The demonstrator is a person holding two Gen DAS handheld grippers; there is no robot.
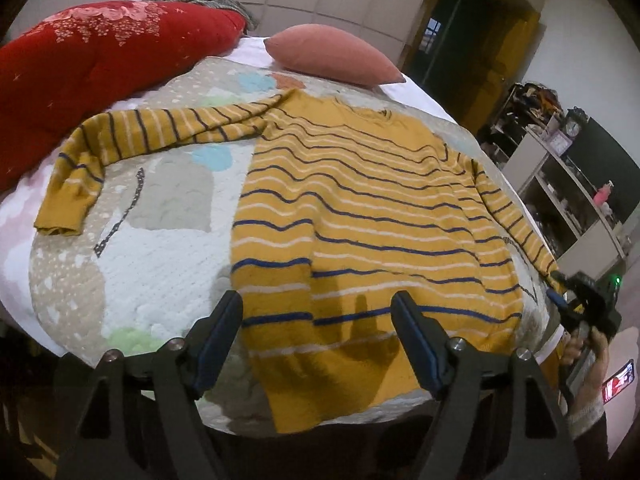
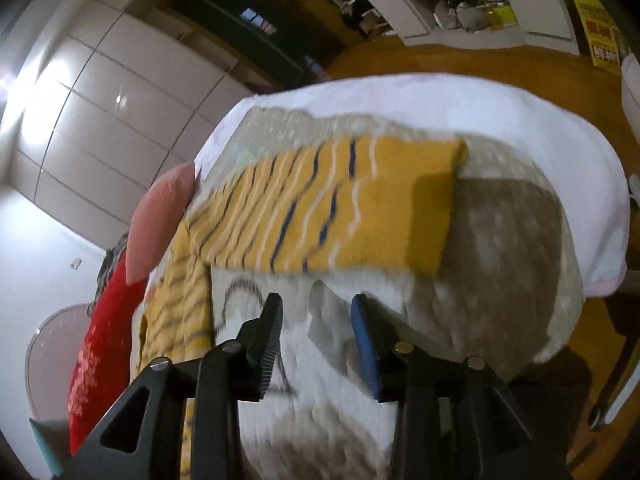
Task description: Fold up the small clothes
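A mustard-yellow sweater [image 1: 360, 208] with navy and white stripes lies flat on the quilted bed cover [image 1: 160, 240]. Its left sleeve [image 1: 120, 140] stretches out and bends down at the cuff; its right sleeve [image 1: 516, 224] runs to the bed's right edge. My left gripper [image 1: 318, 308] is open and empty, hovering over the sweater's hem. My right gripper [image 2: 318, 304] is open and empty above the cover, just short of the right sleeve [image 2: 320, 208]; it also shows in the left wrist view [image 1: 580, 292], held by a hand at the sleeve's cuff.
A red flowered quilt [image 1: 88, 64] lies at the bed's left. A pink pillow [image 1: 332, 54] rests at the head. White wardrobes [image 2: 100, 100] stand behind. Cluttered shelves [image 1: 560, 184] stand to the right of the bed, over an orange floor [image 2: 480, 64].
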